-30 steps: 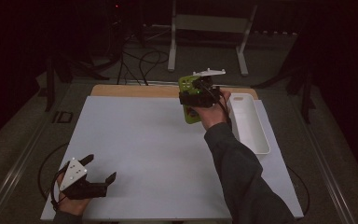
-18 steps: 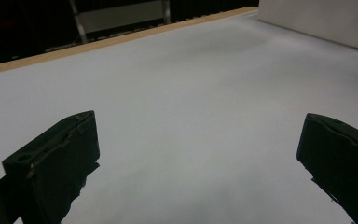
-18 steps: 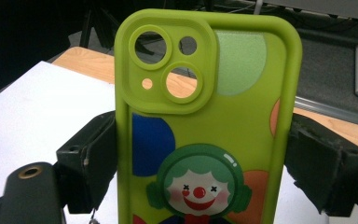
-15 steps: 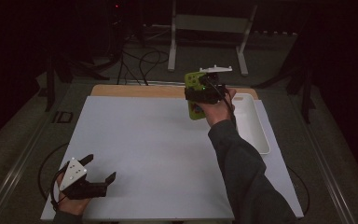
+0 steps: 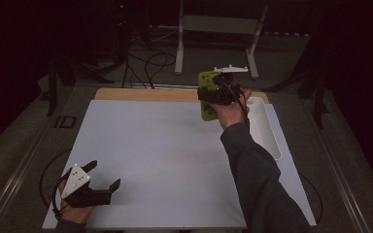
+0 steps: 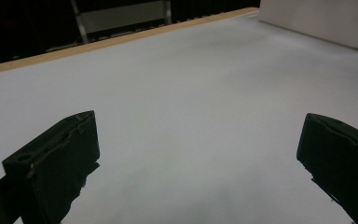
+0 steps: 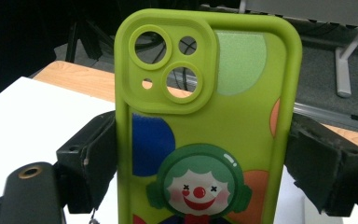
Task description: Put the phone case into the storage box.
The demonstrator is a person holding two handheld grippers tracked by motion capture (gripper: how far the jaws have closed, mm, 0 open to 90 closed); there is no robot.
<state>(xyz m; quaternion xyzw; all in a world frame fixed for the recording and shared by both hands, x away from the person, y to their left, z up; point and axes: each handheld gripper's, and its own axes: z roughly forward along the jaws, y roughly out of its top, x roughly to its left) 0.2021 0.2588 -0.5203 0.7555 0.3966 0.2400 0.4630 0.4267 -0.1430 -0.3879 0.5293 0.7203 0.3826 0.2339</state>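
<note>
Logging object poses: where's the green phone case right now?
The green phone case is clamped in the right claw, held above the table's far edge in the high view, just left of the white tray.

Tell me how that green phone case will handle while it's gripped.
The case is probably light: the camera holes show straight through, so it looks empty. Likely soft and bendy, so the right hand-held gripper, clamping its long edges, may bow it. The matte surface should resist slipping.

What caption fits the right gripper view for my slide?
Right gripper clamps a lime-green phone case with a clown print, held upright above the white table.
</note>
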